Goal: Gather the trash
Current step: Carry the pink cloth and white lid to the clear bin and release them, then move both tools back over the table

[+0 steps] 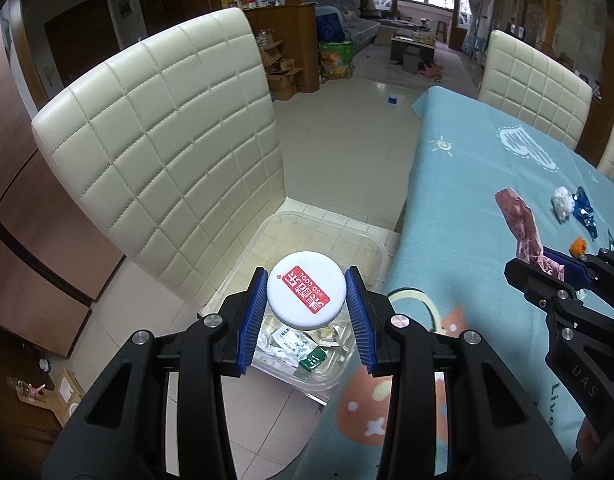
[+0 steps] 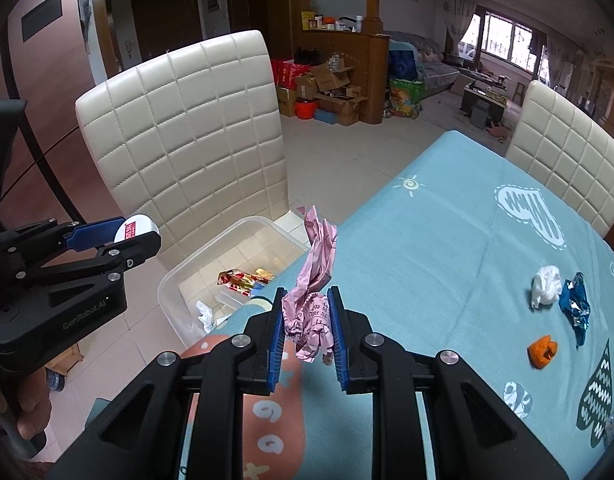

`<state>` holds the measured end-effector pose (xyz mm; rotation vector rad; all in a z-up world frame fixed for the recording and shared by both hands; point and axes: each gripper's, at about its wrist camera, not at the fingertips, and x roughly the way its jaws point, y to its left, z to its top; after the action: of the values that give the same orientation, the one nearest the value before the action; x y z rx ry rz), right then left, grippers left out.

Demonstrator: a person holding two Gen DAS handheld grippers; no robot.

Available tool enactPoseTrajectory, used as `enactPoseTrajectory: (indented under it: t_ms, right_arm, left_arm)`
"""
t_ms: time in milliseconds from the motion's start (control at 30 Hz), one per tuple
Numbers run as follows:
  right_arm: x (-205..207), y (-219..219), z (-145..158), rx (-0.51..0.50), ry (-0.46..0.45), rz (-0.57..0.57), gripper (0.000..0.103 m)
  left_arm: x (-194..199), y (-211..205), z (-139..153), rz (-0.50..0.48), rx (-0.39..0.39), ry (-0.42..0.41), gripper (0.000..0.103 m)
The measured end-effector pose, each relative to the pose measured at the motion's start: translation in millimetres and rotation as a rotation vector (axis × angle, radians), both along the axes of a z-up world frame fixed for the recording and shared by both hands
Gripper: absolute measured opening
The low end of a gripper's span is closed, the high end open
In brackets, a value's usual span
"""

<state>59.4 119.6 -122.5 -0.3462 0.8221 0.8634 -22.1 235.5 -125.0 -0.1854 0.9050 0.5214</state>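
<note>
My left gripper (image 1: 306, 298) is shut on a white round lid with a red label (image 1: 306, 290), held above a clear plastic bin (image 1: 381, 250) that sits on the cream chair seat. Several wrappers lie in the bin. My right gripper (image 2: 307, 312) is shut on a crumpled pink wrapper (image 2: 317, 264), over the table's near-left edge beside the bin (image 2: 175, 280). The right wrist view shows the left gripper (image 2: 135, 236) with the lid (image 2: 137, 228) at left; the left wrist view shows the right gripper (image 1: 563, 270) with the wrapper (image 1: 521, 224) at right.
On the blue tablecloth (image 2: 447, 248) lie a white crumpled tissue (image 2: 546, 285), a blue foil wrapper (image 2: 575, 300) and an orange scrap (image 2: 542, 351). The quilted cream chair back (image 1: 159, 140) rises behind the bin. Another cream chair (image 2: 567, 156) stands at the table's far side.
</note>
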Motion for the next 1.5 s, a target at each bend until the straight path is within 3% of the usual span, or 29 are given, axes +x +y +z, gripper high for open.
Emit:
enactPoseTrajectory:
  t_ms: [233, 333, 433, 867, 900, 933, 967, 1033, 1267, 1500]
  right_arm:
    - [2.7, 28.9, -2.9, 0.001, 0.009, 0.049, 0.02]
    - [7.5, 44.5, -6.0, 0.022, 0.06, 0.087, 0.023]
    - [11.4, 54.2, -6.5, 0.02, 0.049, 0.072, 0.055]
    - [30.5, 37.3, -14.9, -0.002, 0.077, -0.005, 0.056]
    - [31.2, 34.7, -14.4, -0.002, 0.077, -0.012, 0.056]
    - [31.5, 30.5, -13.5, -0.001, 0.075, -0.023, 0.056]
    - [31.6, 26.6, -12.7, -0.002, 0.072, -0.033, 0.056]
    - [31.5, 18.5, -11.0, -0.005, 0.066, -0.051, 0.056]
    - [32.6, -22.6, -6.1, 0.012, 0.064, -0.142, 0.056]
    - [33.9, -88.4, -10.6, 0.009, 0.08, -0.28, 0.056]
  left_arm:
    - [1.9, 26.2, -6.1, 0.039, -0.002, 0.007, 0.041]
    - [3.8, 37.1, -8.0, 0.055, 0.003, 0.012, 0.041]
    - [6.4, 49.2, -10.8, 0.074, 0.005, 0.018, 0.041]
    - [31.7, 47.6, -20.7, 0.032, -0.017, 0.03, 0.042]
    - [33.4, 46.1, -19.6, 0.032, -0.015, 0.028, 0.044]
    - [34.4, 44.6, -18.6, 0.037, -0.012, 0.03, 0.06]
    - [35.0, 43.7, -17.4, 0.042, -0.008, 0.027, 0.082]
    - [33.6, 39.9, -11.9, 0.062, 0.026, 0.0, 0.094]
    - [43.3, 13.0, -5.3, 0.001, 0.019, -0.007, 0.094]
    - [63.9, -47.8, -9.4, -0.136, 0.014, 0.016, 0.094]
